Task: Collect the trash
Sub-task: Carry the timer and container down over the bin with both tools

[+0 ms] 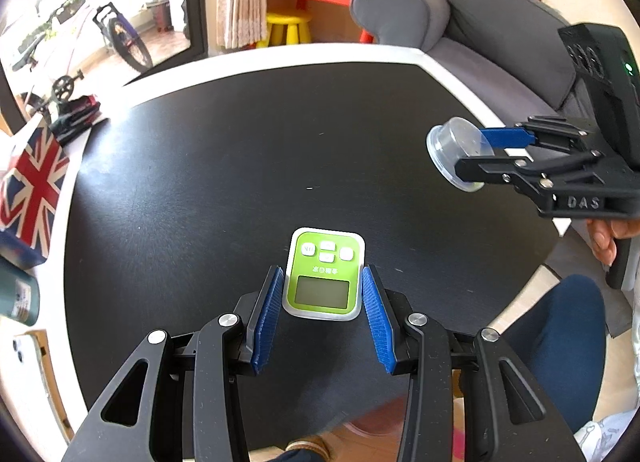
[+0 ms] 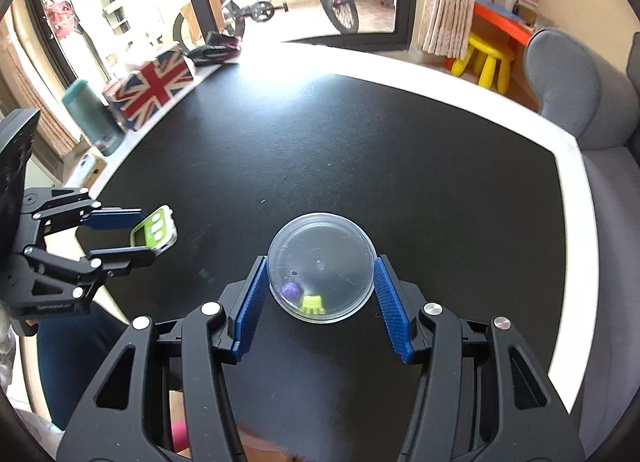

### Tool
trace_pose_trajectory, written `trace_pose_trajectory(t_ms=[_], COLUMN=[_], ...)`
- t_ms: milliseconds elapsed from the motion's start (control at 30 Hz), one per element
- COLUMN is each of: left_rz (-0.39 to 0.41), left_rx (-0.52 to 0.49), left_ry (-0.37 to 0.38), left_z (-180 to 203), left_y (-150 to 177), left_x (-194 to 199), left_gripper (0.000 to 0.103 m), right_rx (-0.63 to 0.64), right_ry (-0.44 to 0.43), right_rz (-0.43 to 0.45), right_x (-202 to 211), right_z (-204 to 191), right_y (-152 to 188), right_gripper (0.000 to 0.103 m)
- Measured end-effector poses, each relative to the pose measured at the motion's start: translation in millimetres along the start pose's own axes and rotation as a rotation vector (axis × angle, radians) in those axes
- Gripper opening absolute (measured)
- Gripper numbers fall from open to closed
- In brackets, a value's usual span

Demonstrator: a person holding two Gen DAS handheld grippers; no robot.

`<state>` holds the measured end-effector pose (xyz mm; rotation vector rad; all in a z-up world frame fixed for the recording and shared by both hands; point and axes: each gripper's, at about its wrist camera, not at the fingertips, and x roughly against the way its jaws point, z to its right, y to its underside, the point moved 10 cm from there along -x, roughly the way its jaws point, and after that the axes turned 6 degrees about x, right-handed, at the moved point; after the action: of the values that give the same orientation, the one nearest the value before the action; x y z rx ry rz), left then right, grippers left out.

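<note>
Both tongs are seen loaded above the black bench (image 1: 200, 182). Left tongs (image 1: 323, 294) are closed narrowly on a green timer (image 1: 323, 274), its edges pressed by the blue pads (image 1: 266, 314); buttons and a blank grey screen are shown, with small white print too blurred to be read. Right tongs (image 2: 320, 282) are set about half open, clamped on a clear round tub (image 2: 321, 266) with a purple bit and a yellow-green bit inside. "DAS" is read on the right tongs' body in the left view. A Union Jack box (image 2: 150, 88) is seen at the bench edge.
</note>
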<state>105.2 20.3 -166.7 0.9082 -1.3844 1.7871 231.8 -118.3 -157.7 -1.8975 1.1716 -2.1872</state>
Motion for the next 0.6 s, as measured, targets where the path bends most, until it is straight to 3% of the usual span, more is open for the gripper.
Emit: trace_pose_trajectory(t_ms=[300, 600], left_rz=[0.052, 0.059], left_rx=[-0.028, -0.033], left_ry=[0.022, 0.051], left_z=[39.3, 60.9], left_y=[32.9, 68.4], left_x=[42.7, 60.3], left_gripper=[0.04, 0.04], right_rx=[-0.017, -0.031], right_ry=[-0.03, -0.079], right_rz=[0.086, 0.082], right_x=[77.1, 101.7], right_z=[-37.1, -70.2], right_y=[49.0, 104.2], right_gripper=[0.054, 0.054])
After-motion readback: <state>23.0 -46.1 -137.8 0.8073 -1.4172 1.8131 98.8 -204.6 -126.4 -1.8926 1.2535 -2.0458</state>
